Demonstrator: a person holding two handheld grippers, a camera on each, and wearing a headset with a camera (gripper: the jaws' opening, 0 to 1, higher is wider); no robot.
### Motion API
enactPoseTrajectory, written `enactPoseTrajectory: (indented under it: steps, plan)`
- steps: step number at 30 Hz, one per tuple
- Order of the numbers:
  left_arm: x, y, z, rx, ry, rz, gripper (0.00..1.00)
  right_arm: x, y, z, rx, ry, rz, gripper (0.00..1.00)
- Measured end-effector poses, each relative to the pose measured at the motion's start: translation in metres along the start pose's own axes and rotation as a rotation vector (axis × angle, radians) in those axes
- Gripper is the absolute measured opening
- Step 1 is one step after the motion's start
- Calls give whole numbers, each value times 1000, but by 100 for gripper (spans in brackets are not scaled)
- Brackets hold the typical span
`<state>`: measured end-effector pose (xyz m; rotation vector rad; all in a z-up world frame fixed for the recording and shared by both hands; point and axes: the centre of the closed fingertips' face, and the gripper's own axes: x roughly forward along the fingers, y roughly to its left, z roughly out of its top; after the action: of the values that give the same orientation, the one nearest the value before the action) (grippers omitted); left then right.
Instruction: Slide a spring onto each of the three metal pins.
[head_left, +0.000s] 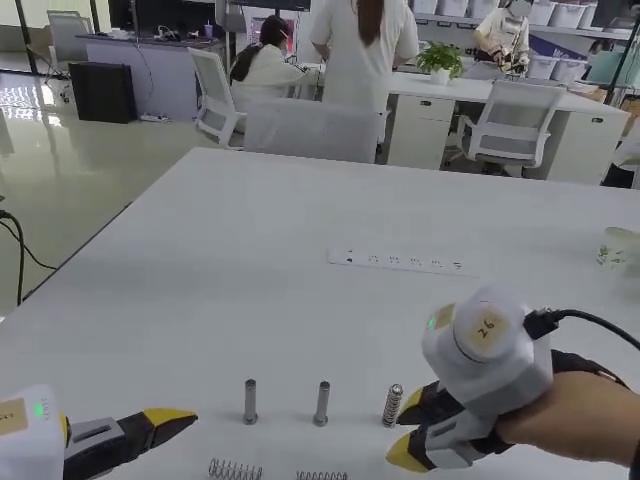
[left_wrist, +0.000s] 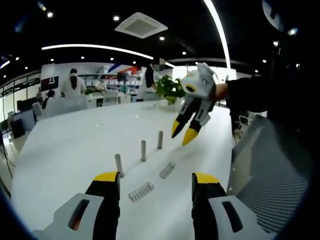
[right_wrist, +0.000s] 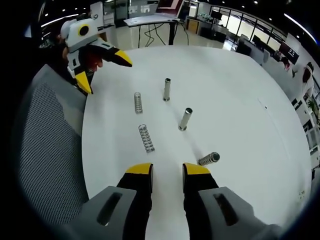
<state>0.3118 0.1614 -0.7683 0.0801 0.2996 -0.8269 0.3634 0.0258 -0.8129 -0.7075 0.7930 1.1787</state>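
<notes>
Springs lie loose at the near edge of the worktop, two of them flat on their sides, the right-hand one half cut off by the head view's frame. At the near left corner the left gripper comes in low and roughly level, its yellow tips pointing right toward the pins. In its own view its jaws stand wide apart with nothing between them.

Just beyond the springs three metal pins stand upright in a row parallel to the near edge: left pin, middle pin, both bare, and right pin with a fitted spring coiled around it.

The right gripper reaches in from the right, held in a dark-gloved hand. Its jaws angle left and down, with the tips just beside the right pin. In its own view the jaws stand a narrow gap apart and hold nothing.

Farther toward the far edge lies a white power strip.
</notes>
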Motion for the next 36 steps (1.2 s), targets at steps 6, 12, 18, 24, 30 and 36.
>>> enactPoseTrajectory:
  steps: [6,12,18,24,30,36]
  plan:
    - [0,0,-2,0,3,-1,52,12,10,4,-22,6,34,21]
    - [-1,0,-4,-3,8,1,52,22,17,7,-43,18,62,20]
    - [0,-1,-6,-3,15,-4,52,32,22,10,-59,30,95,19]
    - [1,-1,-7,-4,20,-6,52,42,28,9,-80,45,120,19]
    - [1,0,-9,-9,23,-4,51,49,30,8,-86,58,136,17]
    - [3,-1,-11,-10,26,-7,51,54,31,6,-94,70,146,16]
